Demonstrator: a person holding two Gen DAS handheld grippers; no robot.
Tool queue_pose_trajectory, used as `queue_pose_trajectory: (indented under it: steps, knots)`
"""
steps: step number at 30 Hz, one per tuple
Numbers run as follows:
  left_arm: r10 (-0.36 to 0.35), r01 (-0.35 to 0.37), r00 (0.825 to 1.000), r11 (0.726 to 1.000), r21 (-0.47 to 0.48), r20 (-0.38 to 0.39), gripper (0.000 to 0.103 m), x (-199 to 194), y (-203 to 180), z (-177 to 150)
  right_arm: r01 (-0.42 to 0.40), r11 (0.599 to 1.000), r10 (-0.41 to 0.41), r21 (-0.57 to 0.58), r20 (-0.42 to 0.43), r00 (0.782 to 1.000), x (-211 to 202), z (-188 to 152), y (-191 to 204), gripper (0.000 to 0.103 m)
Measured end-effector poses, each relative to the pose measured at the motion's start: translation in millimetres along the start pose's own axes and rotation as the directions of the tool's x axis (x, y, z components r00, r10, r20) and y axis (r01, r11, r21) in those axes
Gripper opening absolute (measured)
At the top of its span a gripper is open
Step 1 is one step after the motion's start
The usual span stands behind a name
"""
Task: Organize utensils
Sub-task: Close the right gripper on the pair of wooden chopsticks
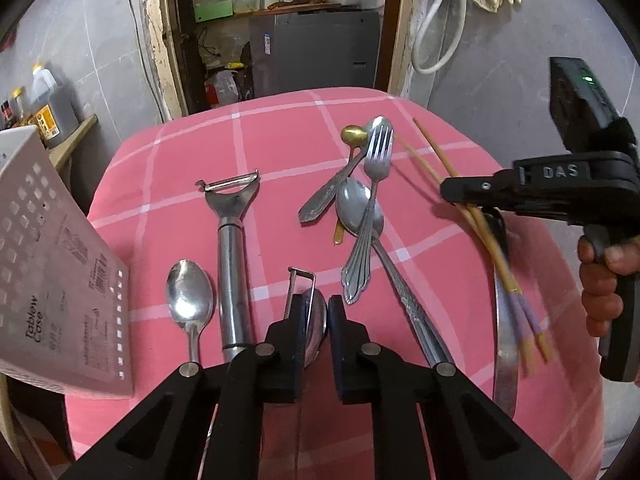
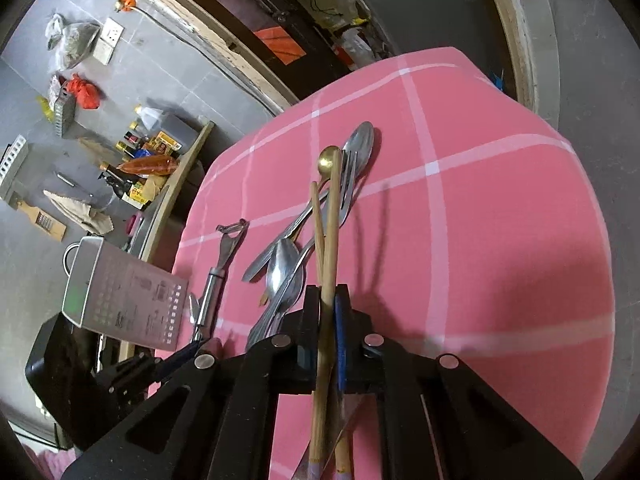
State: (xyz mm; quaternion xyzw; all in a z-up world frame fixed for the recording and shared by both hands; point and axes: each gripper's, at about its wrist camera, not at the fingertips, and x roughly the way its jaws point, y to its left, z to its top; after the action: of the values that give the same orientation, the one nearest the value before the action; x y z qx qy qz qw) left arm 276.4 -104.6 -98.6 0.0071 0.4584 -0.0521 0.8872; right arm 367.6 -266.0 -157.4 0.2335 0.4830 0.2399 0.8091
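A pink checked tablecloth (image 1: 280, 128) covers a small table before an open doorway with cluttered shelves. At far left a white perforated tableware case (image 1: 48, 264) stands tilted at the table's edge; what it holds cannot be told. Beside it lie a steel spoon (image 1: 189, 296) and a long steel peeler (image 1: 232, 248), set roughly parallel. The left gripper (image 1: 316, 320) has its jaws drawn close on a small metal utensil, apparently a second peeler (image 1: 304, 292), pinched near its head. Mid-table, a fork (image 1: 374, 184), spoons and a gold teaspoon (image 1: 354, 134) lie in a crossed heap. At right, the right gripper (image 2: 326, 300), held in a person's hand (image 1: 604, 276), is clamped on a pair of wooden chopsticks (image 2: 330, 216) near mid-length, lifted clear of the cloth; a knife (image 1: 505, 344) lies beneath. The chopsticks look light and stiff but liable to scissor apart, so a mid-shaft hold suits them. The steel pieces look slick and heavier, best taken at the handle.
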Motion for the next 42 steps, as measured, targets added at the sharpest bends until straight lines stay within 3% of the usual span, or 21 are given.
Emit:
queue_pose_trajectory:
  steps: [3, 10, 17, 20, 23, 26, 34, 37, 42]
  knots:
    - [-0.026, 0.026, 1.000, 1.000, -0.016, -0.002, 0.010, -6.4, 5.5, -2.8, -0.030, 0.999, 0.030, 0.044, 0.020, 0.999, -9.8, -10.2, -8.0, 0.007]
    - [-0.165, 0.165, 0.986, 0.981, -0.098, 0.009, 0.010, -19.6, 15.2, -14.5, -0.069, 0.992, 0.065, 0.105, 0.040, 0.997, -14.3, -42.1, -13.8, 0.006]
    - [-0.289, 0.278, 0.956, 0.950, -0.146, -0.059, 0.011, -12.2, 8.2, -23.1, -0.078, 0.986, 0.075, 0.146, 0.027, 0.997, -10.9, -56.2, -16.6, 0.007]
    - [-0.297, 0.283, 0.950, 0.949, -0.138, -0.095, 0.011, -7.8, 3.0, -25.2, -0.080, 0.984, 0.077, 0.158, 0.029, 0.997, -11.0, -60.7, -18.1, 0.007]
    - [-0.307, 0.296, 0.948, 0.946, -0.131, -0.080, 0.010, -10.6, 1.8, -24.0, -0.082, 0.984, 0.077, 0.158, 0.040, 0.996, -14.6, -63.7, -16.6, 0.006]
    - [-0.332, 0.325, 0.942, 0.939, -0.110, -0.054, 0.003, -20.2, 1.2, -23.7, -0.080, 0.984, 0.073, 0.159, 0.048, 0.996, -18.1, -67.3, -14.9, 0.007]
    - [-0.297, 0.295, 0.954, 0.955, -0.039, -0.041, 0.001, -28.7, -10.3, -31.0, -0.069, 0.982, 0.063, 0.176, 0.042, 0.997, -20.0, -78.9, -19.9, 0.007]
    - [-0.224, 0.224, 0.975, 0.974, -0.023, 0.009, 0.001, -38.5, -9.6, -34.1, -0.068, 0.983, 0.061, 0.172, 0.042, 0.997, -20.6, -81.5, -20.2, 0.007]
    - [-0.169, 0.167, 0.985, 0.985, -0.036, -0.030, 0.003, -29.8, -5.6, -38.2, -0.067, 0.983, 0.061, 0.171, 0.041, 0.997, -20.3, -83.2, -22.2, 0.007]
